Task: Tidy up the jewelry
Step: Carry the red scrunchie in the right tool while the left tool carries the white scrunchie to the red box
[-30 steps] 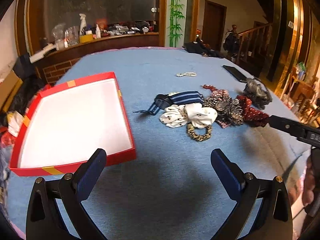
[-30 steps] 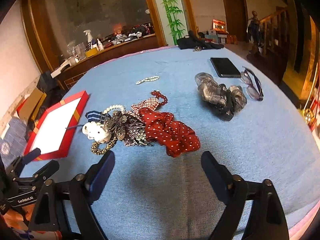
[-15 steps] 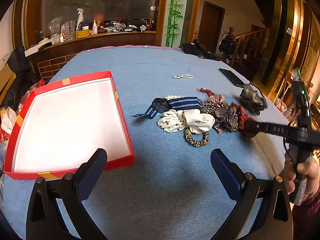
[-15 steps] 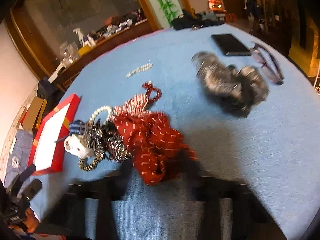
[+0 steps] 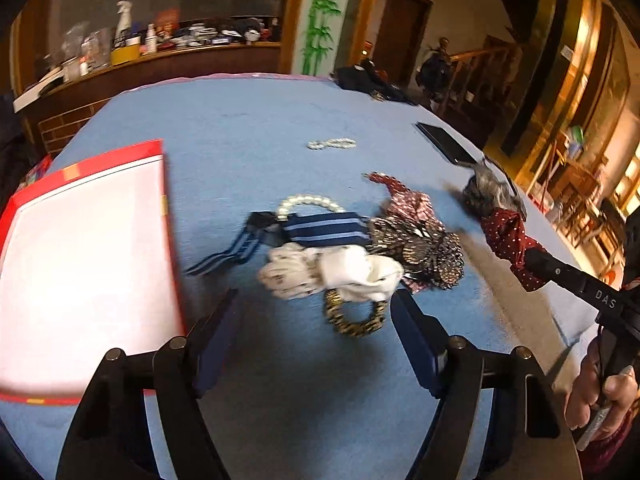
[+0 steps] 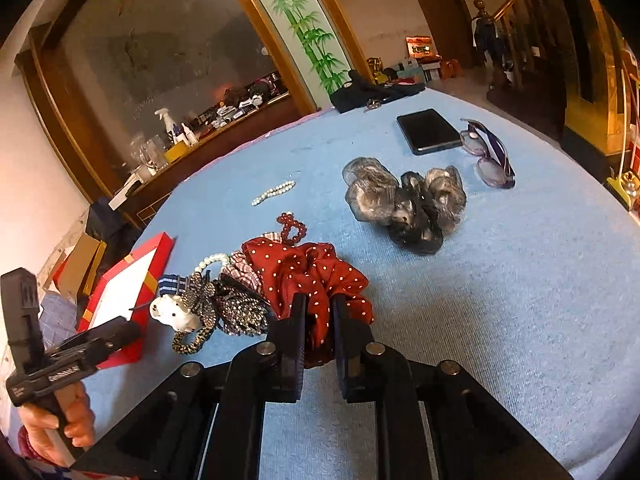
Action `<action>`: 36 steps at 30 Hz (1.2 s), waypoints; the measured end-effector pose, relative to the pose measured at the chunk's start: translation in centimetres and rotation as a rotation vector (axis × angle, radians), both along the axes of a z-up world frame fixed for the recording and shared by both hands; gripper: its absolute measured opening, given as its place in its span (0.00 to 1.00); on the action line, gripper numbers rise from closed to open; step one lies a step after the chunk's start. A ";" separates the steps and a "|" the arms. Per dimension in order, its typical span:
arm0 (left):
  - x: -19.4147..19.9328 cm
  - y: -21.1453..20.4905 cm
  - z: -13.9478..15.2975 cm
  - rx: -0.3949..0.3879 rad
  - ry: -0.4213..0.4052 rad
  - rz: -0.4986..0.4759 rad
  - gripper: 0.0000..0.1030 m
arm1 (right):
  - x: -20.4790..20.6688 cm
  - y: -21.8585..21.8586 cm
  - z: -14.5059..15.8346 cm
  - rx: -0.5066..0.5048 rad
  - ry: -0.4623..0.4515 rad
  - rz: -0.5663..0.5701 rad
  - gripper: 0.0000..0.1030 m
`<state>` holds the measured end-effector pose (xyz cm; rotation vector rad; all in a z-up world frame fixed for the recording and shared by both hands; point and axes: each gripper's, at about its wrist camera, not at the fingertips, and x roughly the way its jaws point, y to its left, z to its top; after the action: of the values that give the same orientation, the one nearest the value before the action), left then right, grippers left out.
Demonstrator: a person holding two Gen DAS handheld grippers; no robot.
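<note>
Desk (image 5: 248, 120) first: blue cloth fills both views and carries everything. At its left edge I see the red box (image 5: 80, 248), white inside and holding nothing that I can see. Next in size is the grey scrunchie (image 6: 404, 200), well apart from the rest, with a phone (image 6: 430, 130) and glasses (image 6: 490, 156) beyond it.

Nearer me lies the pile: the red scrunchie (image 6: 316, 280), a white scrunchie (image 5: 332, 272), a striped bow (image 5: 320, 230), a dark sequinned piece (image 5: 424, 248), a leopard hair tie (image 5: 354, 320), a pearl bracelet (image 5: 310, 202) and a red bead bracelet (image 6: 292, 226). A small pearl strand (image 6: 274, 192) sits alone farther back.

My right claw (image 6: 318, 312) is narrow, pinched on the near fold of the red scrunchie, whose far edge lies against the pile. My left claw (image 5: 312, 312) is wide and holds nothing, poised just short of the leopard tie and white scrunchie.

My worry is the lift: the red fabric overlaps the checked and sequinned pieces, so I judge it could snag and drag them, or the bead bracelet, across the desk. The pinch takes only one fold, so the scrunchie could slip out on the way to the box.
</note>
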<state>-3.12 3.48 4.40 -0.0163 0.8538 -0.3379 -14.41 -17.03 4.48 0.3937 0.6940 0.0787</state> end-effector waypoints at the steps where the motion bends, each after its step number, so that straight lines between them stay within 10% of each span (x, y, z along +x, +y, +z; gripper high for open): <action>1: 0.4 -0.5 -0.3 0.007 0.007 -0.005 0.72 | 0.1 0.0 -0.2 0.000 0.006 0.002 0.13; 4: 1.9 -1.7 -1.0 0.035 0.008 -0.004 0.70 | 0.1 0.1 -0.7 0.005 0.013 0.013 0.13; 7: 3.4 -2.1 -2.1 0.043 0.036 -0.009 0.26 | 0.0 0.5 -0.8 0.010 0.013 0.025 0.13; 10: 3.0 -1.8 -2.1 0.018 0.011 -0.017 0.12 | -0.3 0.9 -0.6 0.000 0.005 0.040 0.13; 36: -5.7 2.5 5.6 -0.071 -0.188 -0.057 0.09 | -2.7 4.4 3.0 -0.044 -0.072 0.089 0.13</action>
<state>-8.83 5.96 9.99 -0.0258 0.6571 -0.4159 -17.07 -12.62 7.49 0.3158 0.6415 0.1608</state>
